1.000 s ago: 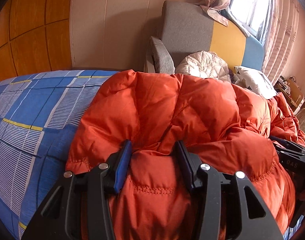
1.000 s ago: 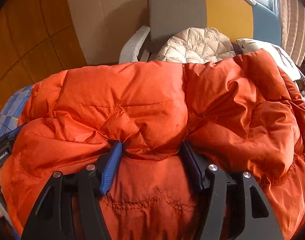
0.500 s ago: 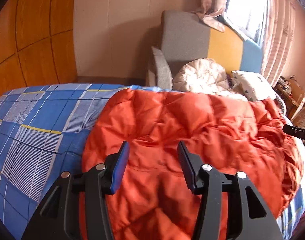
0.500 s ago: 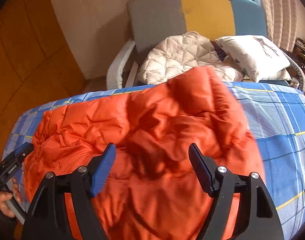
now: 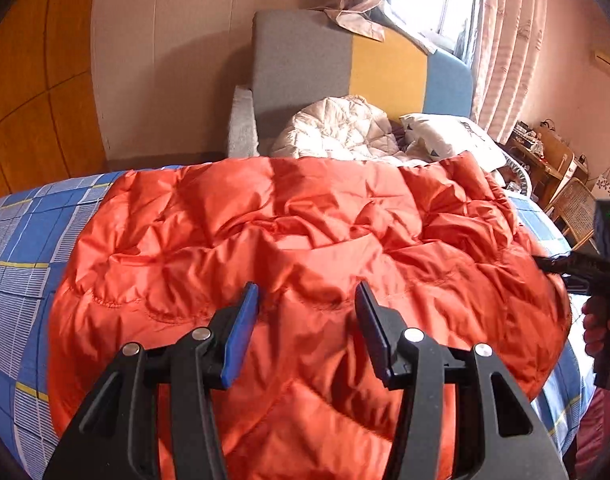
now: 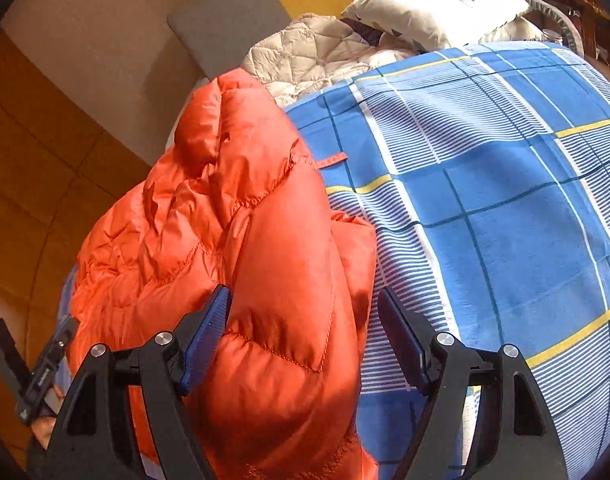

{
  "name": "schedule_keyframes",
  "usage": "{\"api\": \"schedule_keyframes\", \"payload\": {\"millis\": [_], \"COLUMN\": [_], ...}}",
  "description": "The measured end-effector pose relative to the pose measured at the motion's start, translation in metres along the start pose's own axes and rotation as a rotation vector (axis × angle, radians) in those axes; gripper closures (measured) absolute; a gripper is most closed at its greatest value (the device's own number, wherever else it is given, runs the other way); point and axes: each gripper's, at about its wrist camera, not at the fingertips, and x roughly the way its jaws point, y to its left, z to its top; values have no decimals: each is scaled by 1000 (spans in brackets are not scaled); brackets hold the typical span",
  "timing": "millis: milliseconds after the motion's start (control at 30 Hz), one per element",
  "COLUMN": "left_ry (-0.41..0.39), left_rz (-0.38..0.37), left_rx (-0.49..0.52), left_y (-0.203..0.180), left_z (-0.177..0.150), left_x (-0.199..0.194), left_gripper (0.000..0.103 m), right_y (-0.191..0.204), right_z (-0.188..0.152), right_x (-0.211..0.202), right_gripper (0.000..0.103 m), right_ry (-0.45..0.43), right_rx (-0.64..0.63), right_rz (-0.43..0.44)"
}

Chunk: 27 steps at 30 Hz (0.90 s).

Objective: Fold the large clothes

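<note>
An orange quilted down jacket [image 5: 305, 240] lies spread across the blue checked bed sheet [image 5: 25, 240]. My left gripper [image 5: 305, 292] hovers over the jacket's near edge, open, with its blue pads clear of the fabric. In the right wrist view the jacket [image 6: 245, 240] fills the left half, with bare sheet [image 6: 505, 200] to its right. My right gripper [image 6: 305, 296] stands open, wide, above the jacket's right edge; puffy fabric bulges beside its left finger and the right finger is over the sheet. Each gripper shows at the edge of the other view: right gripper [image 5: 577, 268], left gripper [image 6: 45, 364].
Behind the bed stands a grey, yellow and blue armchair [image 5: 305, 60] holding a cream quilted garment [image 5: 337, 128] and a white pillow [image 5: 445, 140]. A curtained window is at upper right, a wicker chair [image 5: 577, 208] at right. Wood panelling lines the left wall.
Both grippers let go of the jacket fold they pinched and drew back. The jacket has settled flat on the bed. The right gripper widened, rolled and swung toward the jacket's right edge.
</note>
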Motion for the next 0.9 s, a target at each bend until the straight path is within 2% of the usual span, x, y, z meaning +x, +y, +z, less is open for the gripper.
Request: {"api": "schedule_keyframes", "payload": {"millis": [200, 500, 567, 633, 700, 800, 900], "left_ry": [28, 68, 70, 71, 72, 67, 70], "left_rz": [0, -19, -25, -27, -27, -24, -32], "left_rx": [35, -5, -8, -11, -11, -6, -8], "left_y": [-14, -5, -3, -2, -2, -2, -2], "left_z": [4, -6, -7, -8, -9, -11, -11], "left_x": [13, 41, 44, 47, 49, 52, 53], "left_gripper": [53, 47, 47, 47, 47, 47, 49], "right_y": [-2, -19, -17, -12, -5, 2, 7], "right_z": [-1, -1, 1, 2, 3, 3, 3], "right_x": [20, 36, 38, 37, 33, 29, 22], "right_gripper": [28, 28, 36, 53, 64, 70, 82], "right_ry": [66, 166, 178, 182, 183, 207, 195], "right_rx": [9, 51, 38, 24, 2, -19, -20], "right_rz": [70, 233, 254, 267, 286, 311, 279]}}
